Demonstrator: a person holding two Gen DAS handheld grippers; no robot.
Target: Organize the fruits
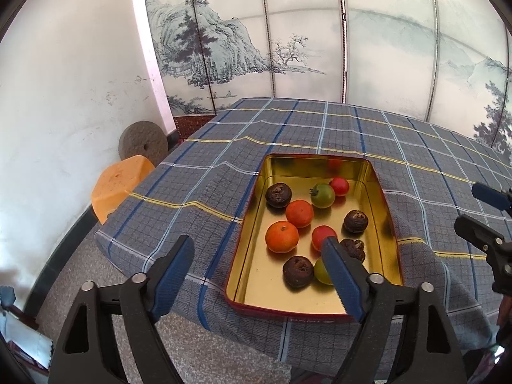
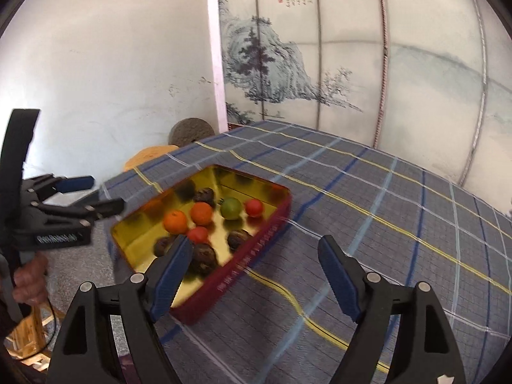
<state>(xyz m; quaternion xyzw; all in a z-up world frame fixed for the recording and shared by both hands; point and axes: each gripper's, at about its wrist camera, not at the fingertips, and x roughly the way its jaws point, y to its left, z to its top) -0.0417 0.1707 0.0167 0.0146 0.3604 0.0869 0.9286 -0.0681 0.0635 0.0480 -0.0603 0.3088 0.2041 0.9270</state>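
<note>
A: Fruit location?
B: All inside the red-walled, gold-lined rectangular tin [image 1: 252,211] on the grey plaid-cloth tabletop [image 1: 204,192]: two oranges [image 1: 282,236], red tomatoes [image 1: 339,186], green tomatoes [image 1: 323,196], dark wrinkled round fruits [image 1: 278,195].
A: Left gripper [image 1: 259,254]?
B: Jaws wide, nothing between them. It hangs over the tin's near-left corner.
A: Right gripper [image 2: 256,256]?
B: Jaws wide too, empty, over the tin's near-right wall and the cloth beside it.
A: Outside the tin?
B: Orange stool [image 1: 118,185] and round stone disc [image 1: 143,144] left of it, off the tabletop.
</note>
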